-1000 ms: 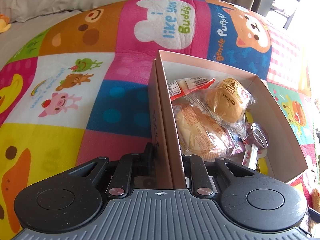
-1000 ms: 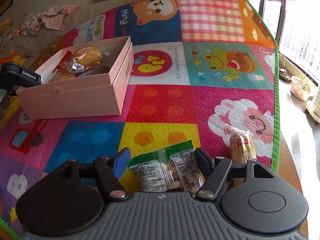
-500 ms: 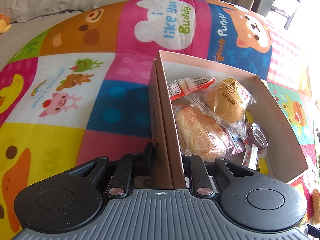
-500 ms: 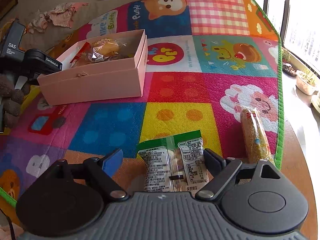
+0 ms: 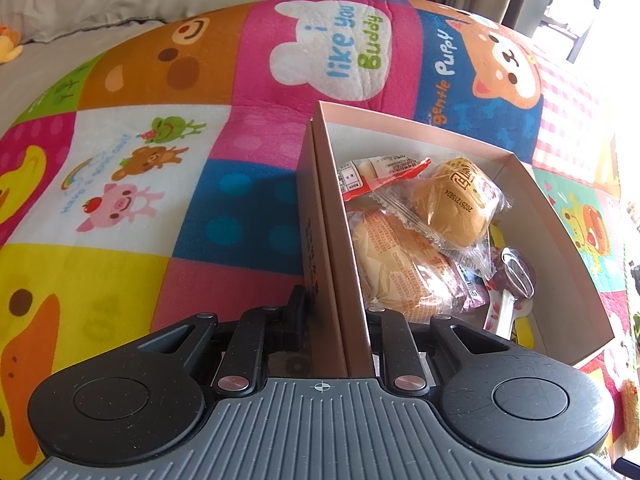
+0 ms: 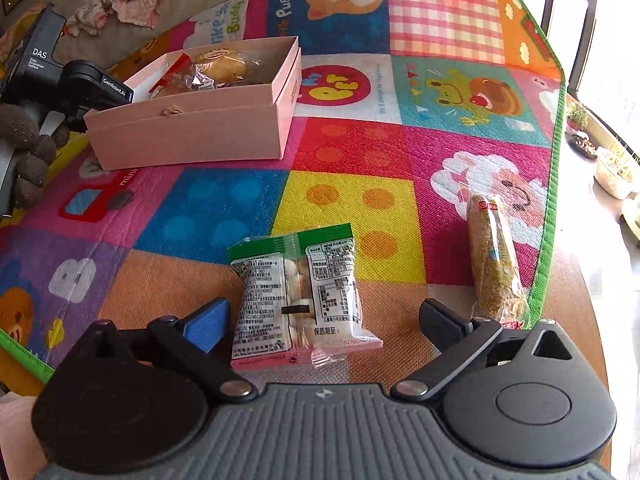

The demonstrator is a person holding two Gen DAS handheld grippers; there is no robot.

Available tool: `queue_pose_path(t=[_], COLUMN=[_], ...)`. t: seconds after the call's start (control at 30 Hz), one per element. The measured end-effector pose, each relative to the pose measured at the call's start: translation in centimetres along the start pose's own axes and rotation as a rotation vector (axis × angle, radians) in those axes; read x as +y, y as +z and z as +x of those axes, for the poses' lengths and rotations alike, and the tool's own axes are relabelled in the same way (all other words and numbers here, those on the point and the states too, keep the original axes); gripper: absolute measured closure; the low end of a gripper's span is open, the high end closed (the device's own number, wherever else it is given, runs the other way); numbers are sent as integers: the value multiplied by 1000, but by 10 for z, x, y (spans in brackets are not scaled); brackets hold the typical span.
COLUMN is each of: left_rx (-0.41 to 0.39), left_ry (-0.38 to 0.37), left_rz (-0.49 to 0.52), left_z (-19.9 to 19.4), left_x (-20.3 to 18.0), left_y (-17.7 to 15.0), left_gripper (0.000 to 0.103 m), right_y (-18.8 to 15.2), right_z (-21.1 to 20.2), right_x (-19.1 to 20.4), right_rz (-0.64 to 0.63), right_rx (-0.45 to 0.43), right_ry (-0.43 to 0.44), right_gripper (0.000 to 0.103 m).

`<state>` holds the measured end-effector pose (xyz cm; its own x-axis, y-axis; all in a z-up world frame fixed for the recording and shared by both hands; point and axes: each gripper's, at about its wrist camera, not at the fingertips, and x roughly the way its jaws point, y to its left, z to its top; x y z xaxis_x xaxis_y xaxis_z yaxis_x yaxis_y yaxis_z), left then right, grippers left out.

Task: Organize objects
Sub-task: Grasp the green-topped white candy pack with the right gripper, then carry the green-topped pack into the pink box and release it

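Pulled back with fingers wide apart, the right gripper (image 6: 324, 320) could miss the snack bag (image 6: 300, 296), while the left gripper (image 5: 336, 312) pinches the box (image 5: 560, 240) wall.

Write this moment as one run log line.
left claw: shut on box wall | right claw: open around snack packet | packet on mat

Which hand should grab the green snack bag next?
The right. The right gripper is open with the green snack bag lying between its fingers. The left gripper is busy, shut on the pink box wall.
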<state>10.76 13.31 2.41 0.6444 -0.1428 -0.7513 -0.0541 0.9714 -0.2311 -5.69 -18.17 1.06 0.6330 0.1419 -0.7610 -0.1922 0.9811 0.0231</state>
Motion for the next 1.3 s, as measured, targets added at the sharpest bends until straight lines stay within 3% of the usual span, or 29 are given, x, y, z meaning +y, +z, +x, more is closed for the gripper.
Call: queue_pose_path(t=[0.3, 0.37, 0.53, 0.67, 0.73, 0.83, 0.93, 1.07, 1.3], left_rx=[-1, -4, -7, -1, 1, 4, 3, 6, 7], left_ry=[-4, -6, -11, -8, -5, -8, -4, -8, -11], left_rz=[2, 5, 2, 8, 15, 14, 11, 5, 9], left_z=[0, 0, 0, 0, 0, 0, 0, 0, 1], left_x=[2, 2, 2, 2, 1, 1, 2, 2, 2], left_y=[0, -1, -2, -1, -1, -1, 0, 1, 1], left_gripper=[82, 82, 82, 82, 82, 82, 82, 82, 82], right_y=[5, 7, 14, 24, 37, 74, 125, 175, 207], right_z=[4, 4, 1, -3, -14, -49, -79, -79, -4], right_x=[8, 12, 26, 33, 39, 51, 57, 70, 95], right_rz=[-27, -38, -101, -131, -157, -252, -255, -244, -179], right_rx=[-11, -19, -14, 37, 26, -117, -241, -313, -219], right_ry=[22, 30, 59, 148, 194, 175, 207, 264, 292], right_gripper=[3, 9, 40, 49, 50, 50, 50, 50, 48])
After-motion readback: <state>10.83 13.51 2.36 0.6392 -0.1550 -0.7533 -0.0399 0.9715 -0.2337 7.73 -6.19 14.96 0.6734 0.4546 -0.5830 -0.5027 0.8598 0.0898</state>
